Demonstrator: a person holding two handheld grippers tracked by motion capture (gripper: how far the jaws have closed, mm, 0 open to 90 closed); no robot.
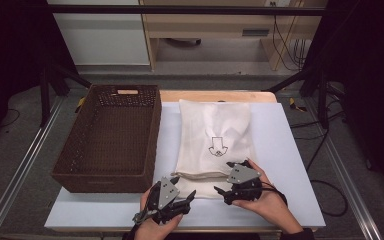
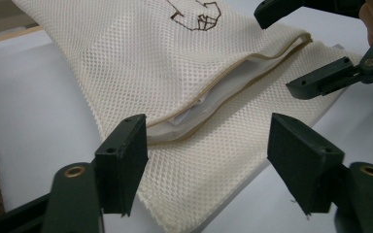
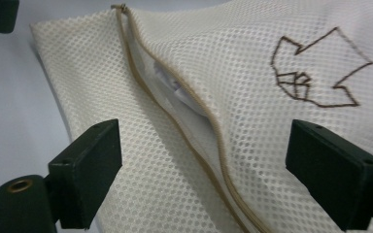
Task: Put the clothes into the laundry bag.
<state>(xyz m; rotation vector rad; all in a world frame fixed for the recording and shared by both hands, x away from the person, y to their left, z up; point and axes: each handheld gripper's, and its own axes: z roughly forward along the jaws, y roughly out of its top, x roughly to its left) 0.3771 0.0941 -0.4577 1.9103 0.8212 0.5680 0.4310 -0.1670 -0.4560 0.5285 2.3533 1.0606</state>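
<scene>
Mesh bag (image 1: 214, 145) lies flat on the pale table top (image 1: 290, 165), in the lower centre of the high view, its zip opening turned toward the person at the bottom edge. Nearest the bottom of that frame, the left gripper (image 1: 180, 199) sits at lower centre-left with its jaws spread apart and holding nothing, its tips just short of the bag's near left corner. A little to the right, the right gripper (image 1: 222, 192) rests in the person's hand, jaws likewise wide and empty, right at the bag's near edge; whether a tip touches the cloth I cannot tell from above.

In the left gripper view the bag (image 2: 184, 92) fills the centre, its tan-edged zip (image 2: 233, 77) parted, something white showing inside, and the right gripper (image 2: 296, 53) showing at the upper right. In the right gripper view the parted zip (image 3: 194, 121) runs from upper left to lower centre.

The only marking is a brown outline emblem (image 3: 315, 73), at the right of that view; no letters can be read.

Further up the high view, a dark brown woven basket (image 1: 152, 135) stands on the table's left part, just beside the bag. Beyond the table's wooden far edge (image 1: 215, 95) lie grey floor, black stand legs and cables, and a light wooden desk (image 1: 215, 25) along the top.
</scene>
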